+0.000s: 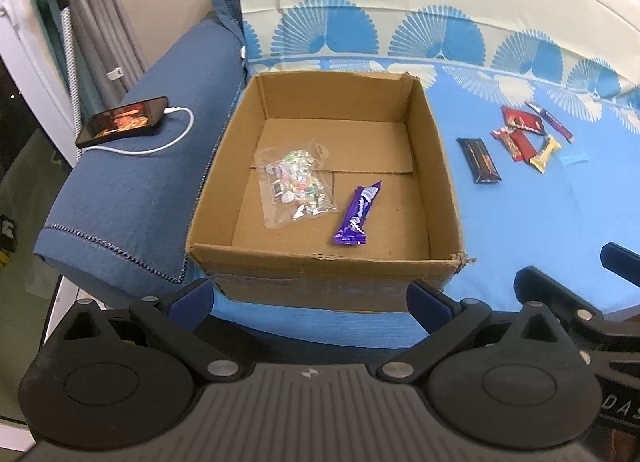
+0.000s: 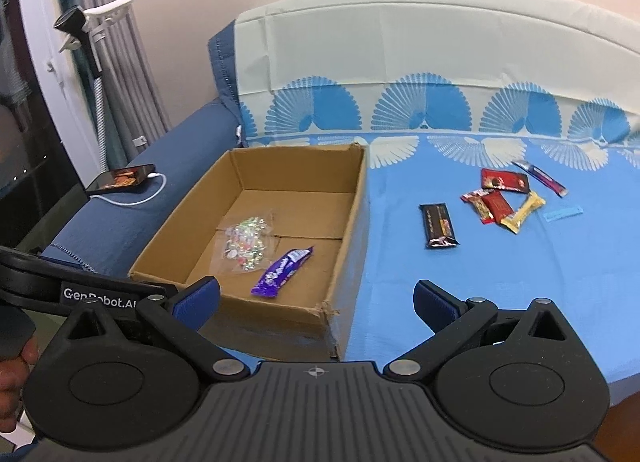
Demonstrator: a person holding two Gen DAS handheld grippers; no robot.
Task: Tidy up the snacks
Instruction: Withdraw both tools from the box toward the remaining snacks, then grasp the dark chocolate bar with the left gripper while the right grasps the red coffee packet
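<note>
An open cardboard box (image 1: 436,166) (image 2: 352,206) stands on the blue bed sheet. Inside lie a clear bag of small candies (image 1: 296,186) (image 2: 246,242) and a purple chocolate bar (image 1: 356,214) (image 2: 282,272). To its right several snacks lie on the sheet: a dark bar (image 1: 480,160) (image 2: 438,225), red wrappers (image 1: 518,134) (image 2: 494,198), a yellow bar (image 1: 546,153) (image 2: 524,212) and a thin purple stick (image 1: 554,122) (image 2: 540,173). My left gripper (image 1: 310,300) is open and empty before the box's near wall. My right gripper (image 2: 316,302) is open and empty at the box's near right corner.
A phone (image 1: 122,122) (image 2: 120,179) on a white charging cable lies on the folded dark blue blanket (image 1: 140,190) left of the box. Curtains and a stand are at the far left. The bed's front edge runs just below the grippers. A small blue strip (image 2: 562,214) lies beyond the snacks.
</note>
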